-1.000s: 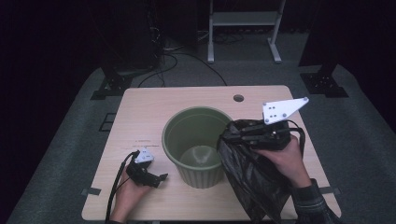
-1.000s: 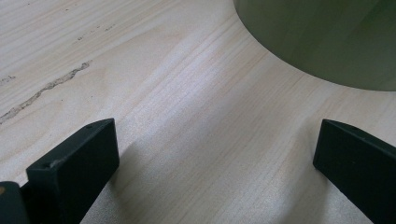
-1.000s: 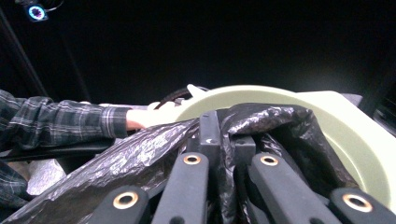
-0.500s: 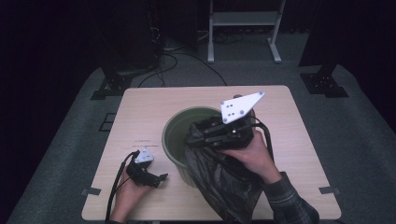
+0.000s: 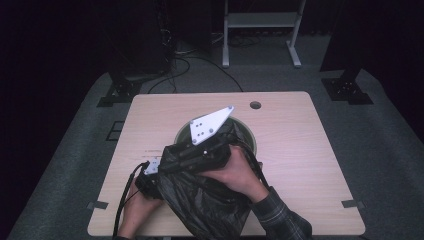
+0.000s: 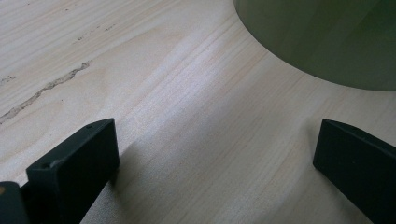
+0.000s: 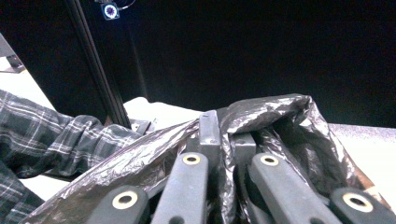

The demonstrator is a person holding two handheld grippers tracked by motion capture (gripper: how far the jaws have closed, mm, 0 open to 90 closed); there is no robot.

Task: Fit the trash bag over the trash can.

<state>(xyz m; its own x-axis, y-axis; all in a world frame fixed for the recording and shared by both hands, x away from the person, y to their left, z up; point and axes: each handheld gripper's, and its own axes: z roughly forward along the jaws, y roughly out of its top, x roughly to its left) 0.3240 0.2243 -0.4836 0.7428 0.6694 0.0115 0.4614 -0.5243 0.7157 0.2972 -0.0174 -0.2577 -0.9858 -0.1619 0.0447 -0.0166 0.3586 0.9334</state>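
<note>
Half the bin (image 5: 246, 134) behind bag (image 5: 210, 210)

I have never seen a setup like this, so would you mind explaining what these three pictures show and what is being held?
A person sits at a wooden table with a hand-held gripper in each hand. One picture looks down from above; the other two come from cameras riding on each gripper. A green bin stands on the table. The right gripper has its fingers shut on a black plastic bag, held over the bin. The left gripper rests open by the bin's side, holding nothing.
</note>
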